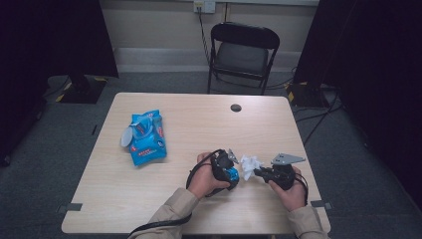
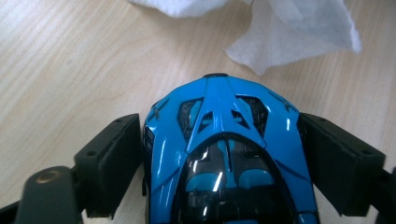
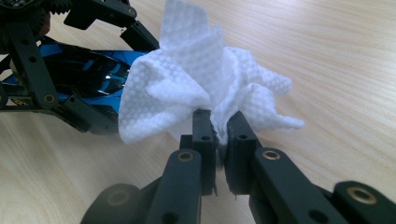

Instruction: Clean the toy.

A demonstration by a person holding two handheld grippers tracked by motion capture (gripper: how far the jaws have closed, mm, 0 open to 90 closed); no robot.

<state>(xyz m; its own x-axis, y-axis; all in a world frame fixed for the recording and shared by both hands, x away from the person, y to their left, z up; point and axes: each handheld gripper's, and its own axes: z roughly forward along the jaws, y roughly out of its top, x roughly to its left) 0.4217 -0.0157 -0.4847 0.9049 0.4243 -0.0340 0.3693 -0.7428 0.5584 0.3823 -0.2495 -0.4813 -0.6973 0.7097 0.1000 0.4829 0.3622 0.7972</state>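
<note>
Blue toy car (image 2: pixel 227 149), glossy body w/ black window areas and dark vents, sits clamped in the left gripper (image 1: pixel 226 168), one pad pressed on each flank, nose pointing away from the hand toward the wipe. Car is at the near-centre of the wooden table (image 1: pixel 199 119), held just off or at the surface; can't tell which. White wipe (image 3: pixel 201 88), dimpled texture, crumpled and bunched, is pinched in the right gripper (image 3: pixel 217 133), jaws narrow, nearly together on a fold. Wipe fans out above the pads, its edge up against the car's front end. Both grippers close together, approx. facing each other. Blue wipe packet (image 1: pixel 146 138) lies well apart on the far-left part of the table, flap lifted. Black folding chair (image 1: pixel 242 52) beyond the table's far edge.
</note>
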